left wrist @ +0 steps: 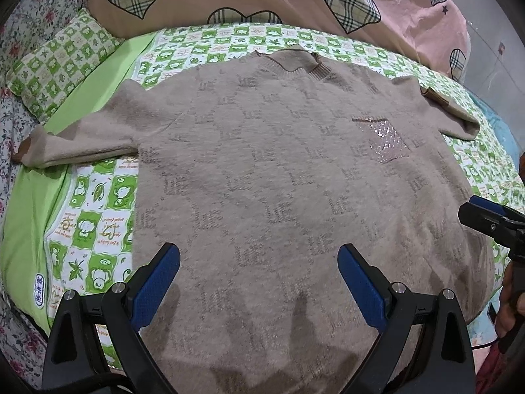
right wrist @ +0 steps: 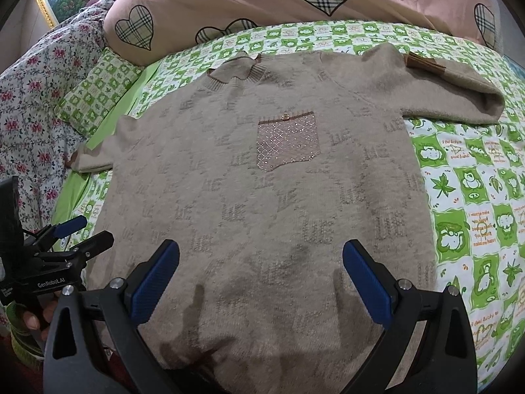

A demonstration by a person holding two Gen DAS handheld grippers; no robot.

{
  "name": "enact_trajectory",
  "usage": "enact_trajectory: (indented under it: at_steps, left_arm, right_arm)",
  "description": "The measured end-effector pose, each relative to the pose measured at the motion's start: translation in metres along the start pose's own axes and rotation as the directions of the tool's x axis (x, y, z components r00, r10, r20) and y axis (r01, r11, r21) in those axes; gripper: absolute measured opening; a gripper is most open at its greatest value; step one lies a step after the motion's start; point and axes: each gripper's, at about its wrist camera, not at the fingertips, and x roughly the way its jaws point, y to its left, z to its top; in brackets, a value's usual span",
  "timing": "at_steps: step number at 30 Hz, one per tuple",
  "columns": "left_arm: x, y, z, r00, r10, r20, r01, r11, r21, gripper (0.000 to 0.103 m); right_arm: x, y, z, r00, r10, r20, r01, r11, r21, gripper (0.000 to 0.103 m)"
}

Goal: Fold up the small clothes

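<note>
Green checked bedding [left wrist: 98, 203] carries the beige sweater [left wrist: 279, 170], spread flat and face up, neckline away from the cameras, hem nearest, long axis running hem to collar; left gripper [left wrist: 259, 275] and right gripper [right wrist: 261, 275] both hover over the hem, jaws spread wide, holding nothing; folding seems unstarted; a sleeve or side edge likely needs pinching first.
</note>
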Motion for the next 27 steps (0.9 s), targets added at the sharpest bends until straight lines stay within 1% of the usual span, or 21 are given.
enact_trajectory:
  at_steps: [5, 9, 11, 14, 15, 16, 18, 19, 21, 23, 24, 26, 27]
  left_arm:
    - [0.007, 0.002, 0.008, 1.000, 0.000, -0.007, 0.000, 1.000, -0.002, 0.097]
    - [0.011, 0.009, 0.021, 1.000, -0.002, -0.002, 0.002, 1.000, -0.021, 0.097]
    - [0.013, 0.014, 0.027, 1.000, -0.002, -0.003, 0.002, 0.999, -0.037, 0.097]
    - [0.017, 0.024, 0.039, 1.000, -0.003, -0.013, 0.002, 0.998, -0.068, 0.097]
    - [0.019, 0.027, 0.042, 1.000, -0.002, -0.016, 0.001, 0.997, -0.077, 0.097]
    - [0.020, 0.029, 0.044, 1.000, -0.001, -0.019, -0.001, 0.996, -0.085, 0.097]
    - [0.025, 0.034, 0.048, 1.000, 0.004, -0.030, -0.007, 0.995, -0.100, 0.097]
    - [0.027, 0.035, 0.049, 0.999, 0.003, -0.034, -0.006, 0.994, -0.106, 0.097]
    - [0.032, 0.039, 0.051, 0.999, 0.003, -0.048, -0.009, 0.993, -0.117, 0.097]
    - [0.038, 0.041, 0.052, 0.998, 0.001, -0.064, -0.009, 0.992, -0.126, 0.097]
    - [0.042, 0.042, 0.052, 0.997, 0.002, -0.075, -0.011, 0.991, -0.130, 0.097]
    - [0.047, 0.042, 0.051, 0.995, 0.010, -0.103, -0.024, 0.991, -0.130, 0.097]
    - [0.049, 0.043, 0.052, 0.994, 0.008, -0.106, -0.022, 0.991, -0.132, 0.097]
  right_arm:
    - [-0.002, -0.009, 0.008, 1.000, -0.018, 0.018, 0.018, 1.000, -0.005, 0.100]
    - [-0.008, -0.029, 0.024, 0.998, -0.029, 0.055, 0.029, 1.000, -0.003, 0.100]
    - [-0.012, -0.043, 0.039, 0.996, -0.049, 0.075, 0.050, 0.999, -0.010, 0.100]
    - [-0.021, -0.073, 0.070, 0.985, -0.115, 0.125, 0.117, 0.993, -0.009, 0.100]
    - [-0.025, -0.084, 0.081, 0.980, -0.120, 0.156, 0.122, 0.992, -0.009, 0.100]
    - [-0.028, -0.097, 0.096, 0.971, -0.148, 0.190, 0.153, 0.988, -0.013, 0.099]
    - [-0.028, -0.117, 0.121, 0.956, -0.203, 0.210, 0.211, 0.977, -0.018, 0.099]
    - [-0.024, -0.131, 0.138, 0.949, -0.235, 0.209, 0.246, 0.969, -0.026, 0.097]
    - [-0.016, -0.148, 0.161, 0.942, -0.272, 0.196, 0.286, 0.957, -0.046, 0.092]
    - [0.013, -0.160, 0.180, 0.934, -0.334, 0.126, 0.347, 0.932, -0.100, 0.088]
    - [0.025, -0.165, 0.187, 0.930, -0.354, 0.099, 0.365, 0.922, -0.129, 0.084]
    - [0.047, -0.175, 0.193, 0.939, -0.341, 0.043, 0.344, 0.927, -0.149, 0.079]
    - [0.056, -0.180, 0.197, 0.946, -0.323, 0.020, 0.322, 0.937, -0.137, 0.073]
